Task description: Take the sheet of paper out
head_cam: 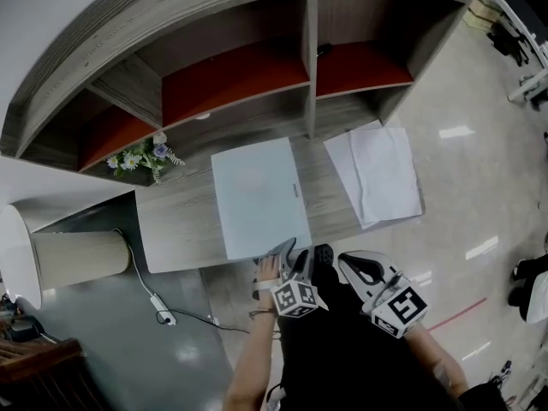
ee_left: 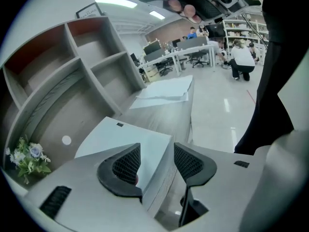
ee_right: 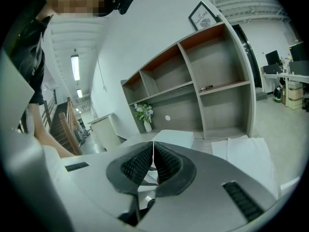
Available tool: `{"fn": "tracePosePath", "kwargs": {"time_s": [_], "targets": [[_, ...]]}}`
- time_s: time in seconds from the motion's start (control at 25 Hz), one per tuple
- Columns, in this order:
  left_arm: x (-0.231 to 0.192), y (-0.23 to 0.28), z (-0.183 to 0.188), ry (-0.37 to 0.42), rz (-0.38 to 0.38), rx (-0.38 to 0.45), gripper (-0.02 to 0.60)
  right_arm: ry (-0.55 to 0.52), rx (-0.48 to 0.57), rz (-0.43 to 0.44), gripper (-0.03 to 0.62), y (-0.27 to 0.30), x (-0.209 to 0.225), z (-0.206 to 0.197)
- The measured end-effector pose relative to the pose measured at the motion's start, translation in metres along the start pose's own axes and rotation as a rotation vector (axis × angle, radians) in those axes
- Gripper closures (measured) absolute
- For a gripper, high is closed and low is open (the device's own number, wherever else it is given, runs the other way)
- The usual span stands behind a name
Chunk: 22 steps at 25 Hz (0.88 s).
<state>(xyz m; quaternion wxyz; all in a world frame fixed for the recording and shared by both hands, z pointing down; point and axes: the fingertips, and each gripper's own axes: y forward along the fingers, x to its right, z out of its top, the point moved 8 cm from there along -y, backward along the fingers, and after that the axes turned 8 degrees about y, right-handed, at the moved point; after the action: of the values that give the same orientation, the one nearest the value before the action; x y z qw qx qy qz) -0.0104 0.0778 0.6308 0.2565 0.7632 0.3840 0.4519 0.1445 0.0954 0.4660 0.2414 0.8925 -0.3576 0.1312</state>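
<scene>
A thick stack of pale blue-white paper (head_cam: 257, 195) lies flat on the wooden desk (head_cam: 175, 229). My left gripper (head_cam: 287, 248) is at the stack's near right corner. In the left gripper view that corner of the stack (ee_left: 130, 139) runs between the open jaws of the left gripper (ee_left: 157, 151), one pad above the top sheet and the other beside the edge, neither visibly pressing. My right gripper (head_cam: 351, 264) hovers just right of it off the desk's front edge. In the right gripper view the right gripper (ee_right: 153, 151) has its pads together with nothing between them.
Loose white sheets (head_cam: 377, 174) lie on the desk's right end. A small vase of flowers (head_cam: 141, 157) stands at the back left. A curved wooden shelf unit (head_cam: 308, 67) rises behind the desk. A white cylindrical bin (head_cam: 81, 255) and a cable (head_cam: 163, 315) are on the floor at left.
</scene>
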Motion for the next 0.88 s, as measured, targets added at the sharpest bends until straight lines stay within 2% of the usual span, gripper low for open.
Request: {"fn": "tracePosePath", "kwargs": {"time_s": [0.24,0.64,0.88], "targets": [[-0.0003,0.0016,-0.0027,0.029,0.036,-0.007,0.384,-0.002,-0.005,-0.005,0.58,-0.0001,-0.0017,-0.0022],[-0.0044,-0.0045,-0.0036,-0.072,0.025,0.024,0.424,0.013,-0.002,-0.007,0.58,-0.0028,0.0023,-0.0026],[-0.0029,-0.005,-0.0003,-0.074,0.03,0.037,0.476,0.022,0.002,-0.001,0.58,-0.0016,0.005,-0.0006]]}}
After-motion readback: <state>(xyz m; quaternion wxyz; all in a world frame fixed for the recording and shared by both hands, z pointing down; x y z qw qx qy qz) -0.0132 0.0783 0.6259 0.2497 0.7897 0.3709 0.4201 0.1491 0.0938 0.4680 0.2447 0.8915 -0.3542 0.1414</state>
